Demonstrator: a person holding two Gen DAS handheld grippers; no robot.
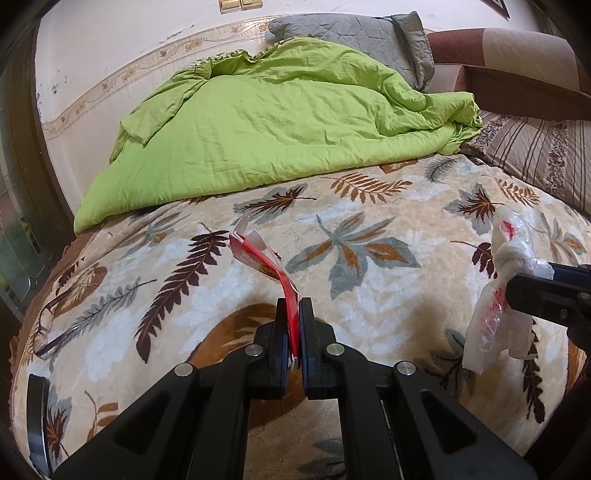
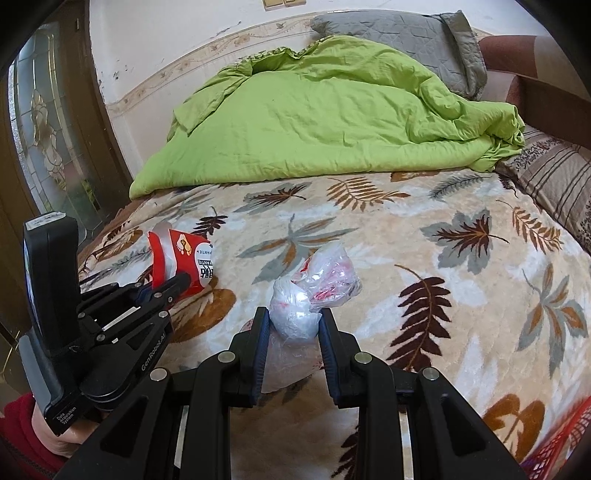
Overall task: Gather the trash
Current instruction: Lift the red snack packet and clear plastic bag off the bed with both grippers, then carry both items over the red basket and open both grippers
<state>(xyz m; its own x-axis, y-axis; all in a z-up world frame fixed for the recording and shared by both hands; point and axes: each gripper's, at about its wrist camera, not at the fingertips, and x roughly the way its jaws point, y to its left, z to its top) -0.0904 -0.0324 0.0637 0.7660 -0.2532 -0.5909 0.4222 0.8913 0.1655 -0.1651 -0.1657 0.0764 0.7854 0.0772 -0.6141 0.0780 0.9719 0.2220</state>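
My left gripper is shut on a flat red and white wrapper, which sticks up over the leaf-patterned blanket. The right wrist view shows the same wrapper and left gripper at the left. My right gripper is shut on a knotted clear plastic bag with red print, held above the blanket. In the left wrist view that bag hangs at the right from the right gripper.
A crumpled green quilt lies across the far half of the bed, with a grey pillow and a striped pillow behind. A glass door stands at the left. Red mesh shows bottom right. A person's red sleeve is bottom left.
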